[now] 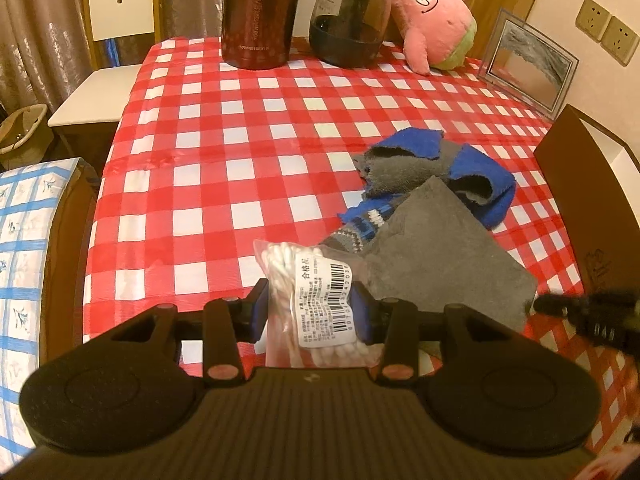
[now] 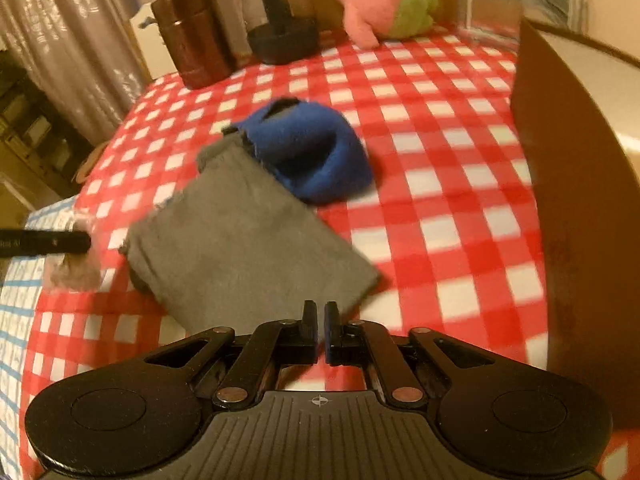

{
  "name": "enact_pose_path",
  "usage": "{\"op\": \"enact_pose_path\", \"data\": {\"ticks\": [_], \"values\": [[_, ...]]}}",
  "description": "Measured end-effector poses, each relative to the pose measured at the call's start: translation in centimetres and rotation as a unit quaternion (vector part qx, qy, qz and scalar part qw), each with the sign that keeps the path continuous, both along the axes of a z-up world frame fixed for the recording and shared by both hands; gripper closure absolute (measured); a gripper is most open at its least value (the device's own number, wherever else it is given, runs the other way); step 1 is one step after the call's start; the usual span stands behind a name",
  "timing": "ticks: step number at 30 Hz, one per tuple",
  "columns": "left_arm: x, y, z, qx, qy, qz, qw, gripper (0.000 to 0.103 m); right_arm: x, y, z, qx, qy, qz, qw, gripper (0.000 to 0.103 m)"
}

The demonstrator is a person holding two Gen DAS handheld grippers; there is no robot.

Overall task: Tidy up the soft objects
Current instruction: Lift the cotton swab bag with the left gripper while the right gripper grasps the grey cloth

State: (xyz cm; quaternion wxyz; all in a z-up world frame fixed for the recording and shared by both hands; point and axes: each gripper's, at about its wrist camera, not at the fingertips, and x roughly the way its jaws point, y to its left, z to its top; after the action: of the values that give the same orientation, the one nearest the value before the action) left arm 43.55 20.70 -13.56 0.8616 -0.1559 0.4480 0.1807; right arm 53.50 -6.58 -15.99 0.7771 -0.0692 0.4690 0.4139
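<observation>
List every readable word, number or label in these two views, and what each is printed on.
"合格品" and a barcode: white label on the bag of cotton swabs held in the left hand-held gripper; digits and small print too small to read.
Brown canister: gold lettering, too blurred.
Brown box: faint mark, unreadable.
Right wrist view: none.

Desk cloth (image 1: 248, 128) red-and-white check; folded cloth (image 1: 440, 248) plain grey; fleece piece (image 1: 480, 184) blue with grey lining; plush (image 1: 432, 12) pink with green shorts; flask (image 1: 260, 20) dark brown, maybe maroon; bagged swabs (image 1: 316, 300) white; box (image 2: 560, 168) brown
</observation>
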Motion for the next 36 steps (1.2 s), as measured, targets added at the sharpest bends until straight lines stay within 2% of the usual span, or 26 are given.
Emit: {"op": "enact_pose_path", "data": {"ticks": [1, 2, 3, 6, 12, 17, 19, 21, 24, 30, 32, 34, 35, 36], "values": [[0.0, 0.0, 0.0, 0.000, 0.000, 0.000, 1.0000, 0.064, 0.3, 0.4, 0.2, 0.003, -0.003, 0.007, 1.000, 0.079], [0.0, 0.0, 0.0, 0.000, 0.000, 0.000, 1.0000, 0.064, 0.8, 0.8, 0.3, 0.008, -0.007, 0.012, 1.000, 0.056], [0.0, 0.0, 0.0, 0.000, 0.001, 0.000, 1.0000, 0.064, 1.2, 1.1, 0.6, 0.019, -0.018, 0.011, 1.000, 0.043], [0.0, 0.2, 0.0, -0.001, 0.004, 0.000, 1.0000, 0.064, 2.5, 2.8, 0.7, 0.034, -0.028, 0.037, 0.998, 0.036], [0.2, 0.3, -0.3, -0.004, 0.013, 0.006, 0.9999, 0.064, 5.2, 5.8, -1.8, 0.041, 0.008, 0.096, 0.994, 0.036], [0.2, 0.3, -0.5, -0.004, 0.016, 0.010, 0.9998, 0.064, 7.6, 6.9, -3.9, 0.073, 0.094, 0.126, 0.985, 0.036], [0.2, 0.3, -0.5, -0.004, 0.017, 0.010, 0.9998, 0.064, 7.8, 7.0, -3.7, 0.074, 0.092, 0.135, 0.984, 0.040], [0.2, 0.3, -0.5, -0.004, 0.017, 0.011, 0.9998, 0.064, 7.6, 7.1, -3.2, 0.066, 0.085, 0.156, 0.982, 0.060], [0.1, 0.4, -0.5, -0.006, 0.018, 0.011, 0.9998, 0.064, 7.0, 6.6, -1.9, 0.058, 0.071, 0.182, 0.979, 0.074], [0.0, 0.4, -0.5, -0.005, 0.017, 0.010, 0.9998, 0.064, 5.1, 5.0, 1.9, 0.110, 0.100, 0.237, 0.960, 0.077], [-0.3, 0.3, -0.5, -0.005, 0.016, 0.008, 0.9998, 0.064, 3.9, 5.4, 2.0, 0.089, 0.091, 0.246, 0.961, 0.077], [-0.5, 0.1, -0.5, -0.004, 0.016, 0.007, 0.9999, 0.064, 2.9, 6.3, 0.7, 0.048, 0.087, 0.242, 0.965, 0.077], [-0.7, 0.0, -0.4, -0.003, 0.016, 0.005, 0.9999, 0.064, 2.4, 6.7, 0.0, 0.030, 0.079, 0.237, 0.968, 0.079], [-0.8, -0.1, -0.2, -0.002, 0.014, 0.004, 0.9999, 0.064, 1.9, 6.9, -0.4, 0.022, 0.074, 0.231, 0.970, 0.086]]}}
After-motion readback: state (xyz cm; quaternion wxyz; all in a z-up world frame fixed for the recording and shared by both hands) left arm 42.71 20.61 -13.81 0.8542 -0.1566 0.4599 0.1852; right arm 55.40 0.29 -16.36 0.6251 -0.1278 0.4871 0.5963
